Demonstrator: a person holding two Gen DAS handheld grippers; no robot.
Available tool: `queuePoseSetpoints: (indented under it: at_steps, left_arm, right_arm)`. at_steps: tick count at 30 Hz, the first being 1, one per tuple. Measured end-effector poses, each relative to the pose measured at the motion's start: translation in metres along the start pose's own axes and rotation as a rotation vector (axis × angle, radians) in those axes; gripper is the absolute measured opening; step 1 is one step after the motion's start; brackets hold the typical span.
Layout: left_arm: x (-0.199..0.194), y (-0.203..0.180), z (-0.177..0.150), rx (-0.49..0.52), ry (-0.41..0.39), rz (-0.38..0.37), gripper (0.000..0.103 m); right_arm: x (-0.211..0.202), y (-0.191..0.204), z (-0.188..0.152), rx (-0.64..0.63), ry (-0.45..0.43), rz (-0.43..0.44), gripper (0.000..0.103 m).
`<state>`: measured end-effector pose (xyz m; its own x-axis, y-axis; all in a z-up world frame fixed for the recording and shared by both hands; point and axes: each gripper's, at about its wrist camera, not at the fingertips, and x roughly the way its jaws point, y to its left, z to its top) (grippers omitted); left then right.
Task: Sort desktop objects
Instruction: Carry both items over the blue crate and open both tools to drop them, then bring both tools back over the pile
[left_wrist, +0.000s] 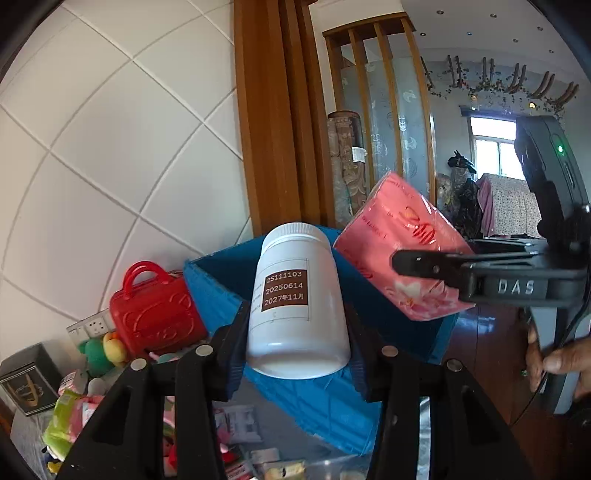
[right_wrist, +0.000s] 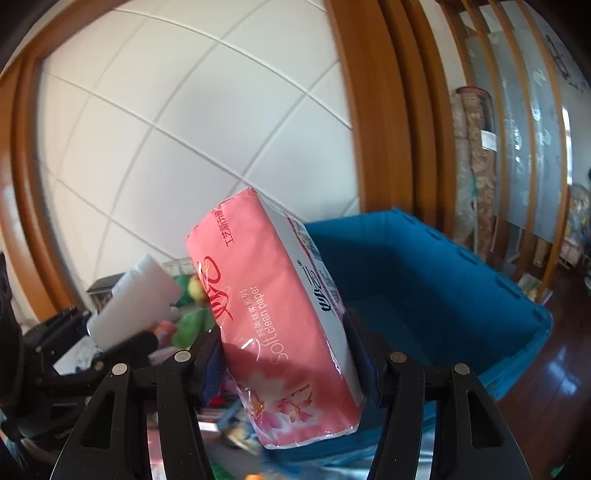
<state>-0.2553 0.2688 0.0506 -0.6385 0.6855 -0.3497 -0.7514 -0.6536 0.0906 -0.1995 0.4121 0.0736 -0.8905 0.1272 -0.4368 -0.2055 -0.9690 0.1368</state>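
White jar (left_wrist: 297, 306) clamped between left tool (left_wrist: 295, 345) pads.

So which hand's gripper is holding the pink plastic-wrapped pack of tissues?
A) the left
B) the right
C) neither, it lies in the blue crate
B: the right gripper clamps the pink plastic-wrapped tissue pack; the left gripper holds a white plastic jar.

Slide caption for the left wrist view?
Left gripper holds a white jar over the blue crate.
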Motion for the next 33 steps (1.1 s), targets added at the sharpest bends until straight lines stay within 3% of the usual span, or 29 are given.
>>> queuePoseSetpoints:
  at_steps: [5, 7, 8, 9, 10, 13, 22, 33]
  left_arm:
    - [0.065, -0.031, 0.028, 0.003, 0.015, 0.005, 0.046]
    - [0.08, -0.039, 0.036, 0.0, 0.016, 0.012, 0.054]
    - [0.085, -0.042, 0.038, 0.002, 0.019, 0.023, 0.066]
    - [0.09, -0.045, 0.04, 0.007, 0.023, 0.041, 0.077]
    - [0.093, -0.047, 0.041, 0.01, 0.02, 0.063, 0.079]
    - [0.094, -0.049, 0.043, -0.012, 0.012, 0.094, 0.079]
    - [0.053, -0.039, 0.016, -0.037, 0.008, 0.235, 0.08]
    - [-0.017, -0.003, -0.054, -0.075, 0.057, 0.411, 0.08]
  right_arm:
    - [0.032, -0.062, 0.018, 0.038, 0.046, -0.043, 0.062]
    - [0.039, -0.084, 0.019, 0.062, 0.053, -0.06, 0.067]
    - [0.042, -0.092, 0.021, 0.073, 0.047, -0.061, 0.071]
    - [0.042, -0.1, 0.023, 0.082, 0.043, -0.064, 0.088]
    - [0.042, -0.107, 0.025, 0.088, 0.035, -0.068, 0.097]
    - [0.036, -0.118, 0.03, 0.081, 0.001, -0.071, 0.097]
    - [0.021, -0.119, 0.018, 0.073, -0.022, -0.05, 0.097]
    - [-0.013, -0.054, -0.018, -0.004, -0.03, 0.034, 0.101]
